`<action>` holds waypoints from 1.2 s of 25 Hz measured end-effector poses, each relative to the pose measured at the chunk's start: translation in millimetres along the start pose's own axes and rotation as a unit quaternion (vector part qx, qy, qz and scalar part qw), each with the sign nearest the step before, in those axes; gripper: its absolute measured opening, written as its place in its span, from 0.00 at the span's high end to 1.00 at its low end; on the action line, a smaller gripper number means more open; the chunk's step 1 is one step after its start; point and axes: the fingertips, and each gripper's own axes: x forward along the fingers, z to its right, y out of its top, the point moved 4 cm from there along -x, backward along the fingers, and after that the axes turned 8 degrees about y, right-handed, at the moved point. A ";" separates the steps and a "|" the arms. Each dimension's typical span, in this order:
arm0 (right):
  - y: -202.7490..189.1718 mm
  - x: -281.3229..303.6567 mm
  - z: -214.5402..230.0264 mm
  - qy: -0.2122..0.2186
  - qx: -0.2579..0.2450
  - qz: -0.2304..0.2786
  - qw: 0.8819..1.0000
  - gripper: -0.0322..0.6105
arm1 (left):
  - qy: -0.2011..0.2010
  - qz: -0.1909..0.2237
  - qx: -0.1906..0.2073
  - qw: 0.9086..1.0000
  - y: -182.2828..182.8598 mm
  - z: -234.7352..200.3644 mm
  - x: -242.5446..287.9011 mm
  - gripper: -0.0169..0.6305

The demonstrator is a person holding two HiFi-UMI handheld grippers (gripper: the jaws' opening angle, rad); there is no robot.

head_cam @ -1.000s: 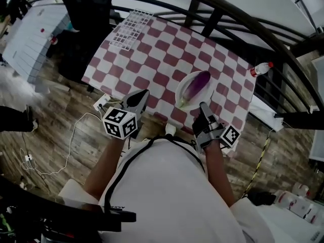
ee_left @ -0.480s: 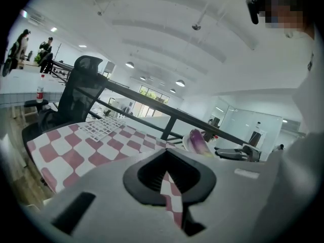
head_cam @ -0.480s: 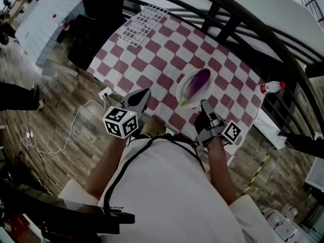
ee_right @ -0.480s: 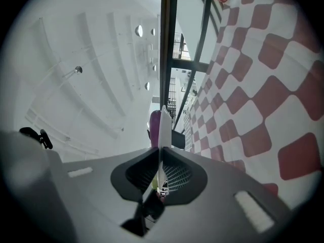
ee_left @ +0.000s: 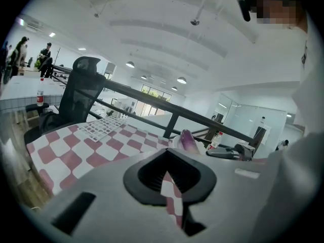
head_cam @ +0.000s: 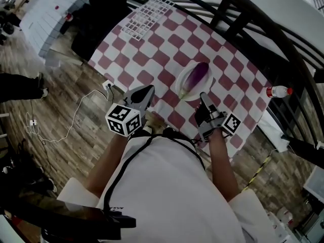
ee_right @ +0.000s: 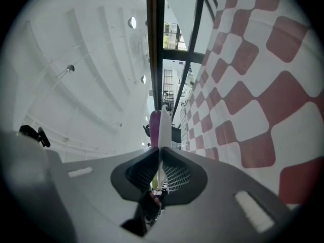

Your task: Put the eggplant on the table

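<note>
A purple eggplant (head_cam: 196, 76) lies on a white plate (head_cam: 183, 90) over the red-and-white checked table (head_cam: 162, 49), near its front edge. My right gripper (head_cam: 203, 96) is shut on the plate's near rim. In the right gripper view the plate (ee_right: 164, 128) runs edge-on into the closed jaws (ee_right: 160, 153), with the eggplant (ee_right: 154, 125) beside it. Whether the plate rests on the cloth or hangs just above it, I cannot tell. My left gripper (head_cam: 148, 90) is shut and empty at the table's front edge, left of the plate. From the left gripper (ee_left: 167, 152), the eggplant (ee_left: 186, 139) peeks up ahead.
A white grid rack (head_cam: 150, 15) lies at the table's far left corner. A plastic bottle (head_cam: 279, 91) stands off the right end. A black railing (head_cam: 243, 19) runs behind the table and a dark chair (head_cam: 101, 14) stands at its left. A socket and cable (head_cam: 107, 85) lie on the floor.
The right gripper has shifted the plate with the eggplant a little leftward over the table, away from the bottle. The left gripper has edged forward to the table's front edge.
</note>
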 end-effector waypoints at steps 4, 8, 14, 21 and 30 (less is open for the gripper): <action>7.9 5.8 16.0 0.000 0.002 -0.015 1.000 0.90 | 0.003 -0.011 -0.002 1.000 -5.4 5.6 13.7 0.96; 15.4 9.2 34.1 -0.003 0.002 -0.031 1.000 0.90 | 0.001 -0.021 -0.005 1.000 -11.1 12.9 23.5 0.96; 23.1 13.0 59.6 -0.004 0.010 -0.041 0.999 0.90 | 0.002 -0.039 -0.001 0.999 -20.8 17.0 31.7 0.96; 23.0 11.5 88.1 -0.018 0.018 -0.052 0.998 0.90 | 0.006 -0.054 0.000 0.999 -33.4 20.2 34.6 0.97; 19.8 17.1 110.9 -0.030 0.024 -0.068 0.997 0.90 | 0.006 -0.052 0.003 0.999 -33.0 23.8 38.9 0.96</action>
